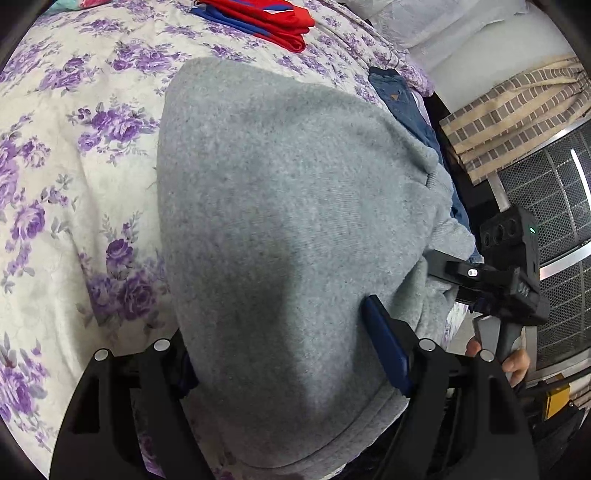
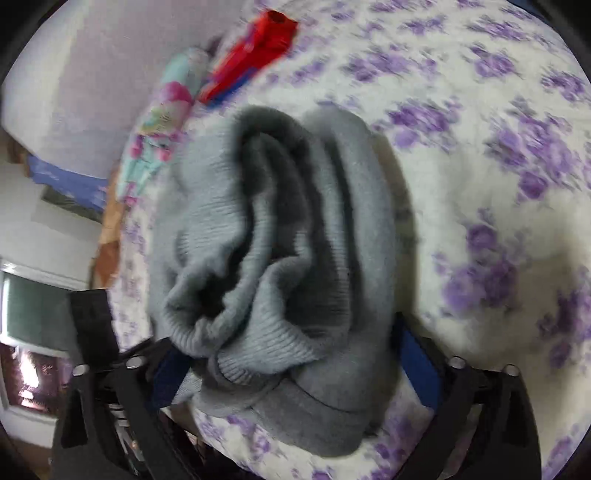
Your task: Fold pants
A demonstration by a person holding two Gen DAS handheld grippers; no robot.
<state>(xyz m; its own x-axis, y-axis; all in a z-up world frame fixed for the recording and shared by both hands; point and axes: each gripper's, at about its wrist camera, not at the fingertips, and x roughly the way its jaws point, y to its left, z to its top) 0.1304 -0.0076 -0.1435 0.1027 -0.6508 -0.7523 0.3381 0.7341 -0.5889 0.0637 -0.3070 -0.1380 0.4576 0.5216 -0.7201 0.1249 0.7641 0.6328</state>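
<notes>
Pants [image 1: 288,229]: grey fleece sweatpants, folded into a thick bundle, lying on a bed [image 1: 55,166] covered with a white sheet printed in purple flowers. In the left wrist view the bundle shows a smooth, broad upper face; in the right wrist view [image 2: 280,236] its open end shows stacked layers and a ribbed band, bunched and curled.

Left gripper [image 1: 291,354]: jaws set wide, one on each side of the near end of the bundle. The blue pad of the right-hand finger [image 1: 388,354] lies against the cloth; the other finger is mostly hidden under the fabric. The bundle fills the gap between them.

Right gripper [image 2: 288,365]: jaws equally wide, straddling the ribbed end of the bundle, blue pads [image 2: 417,369] against the cloth on both sides. This view is blurred. In the left wrist view the same tool appears at the right edge, with a hand [image 1: 513,362] on its handle.

Other items on the bed: a red and blue garment [image 1: 266,18], folded, at the far side; blue jeans [image 1: 410,110] just beyond the grey bundle, partly under it; a pastel patterned cloth [image 2: 166,107] beside the red garment.
</notes>
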